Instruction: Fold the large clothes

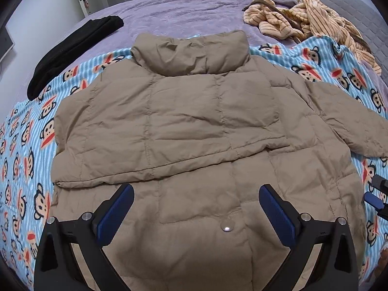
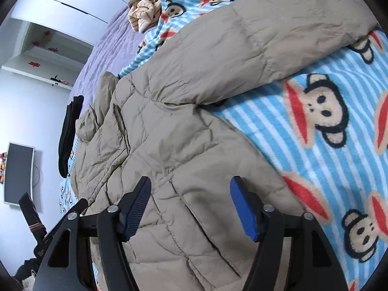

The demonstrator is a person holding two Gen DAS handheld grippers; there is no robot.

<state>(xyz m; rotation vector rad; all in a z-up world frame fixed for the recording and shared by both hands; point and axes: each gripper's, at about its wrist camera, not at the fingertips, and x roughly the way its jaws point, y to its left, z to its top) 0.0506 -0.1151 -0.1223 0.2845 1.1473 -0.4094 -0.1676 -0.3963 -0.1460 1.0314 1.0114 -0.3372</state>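
A tan quilted puffer jacket [image 1: 194, 126] lies flat on a blue striped monkey-print blanket [image 1: 26, 145] on the bed. Its left sleeve is folded across the body; the right sleeve [image 1: 351, 121] stretches out to the right. My left gripper [image 1: 196, 196] is open and empty above the jacket's lower hem. My right gripper [image 2: 190, 189] is open and empty over the jacket's right side edge [image 2: 184, 145], with the spread sleeve [image 2: 278, 31] ahead of it. The right gripper's tip also shows at the left wrist view's right edge [image 1: 375, 194].
A black folded garment [image 1: 72, 48] lies at the far left on the purple bedspread [image 1: 181, 17]. A crumpled orange striped garment [image 1: 303, 21] lies at the far right. A grey headboard [image 1: 351, 7], a white wardrobe [image 2: 60, 4] and a wall monitor [image 2: 19, 172] surround the bed.
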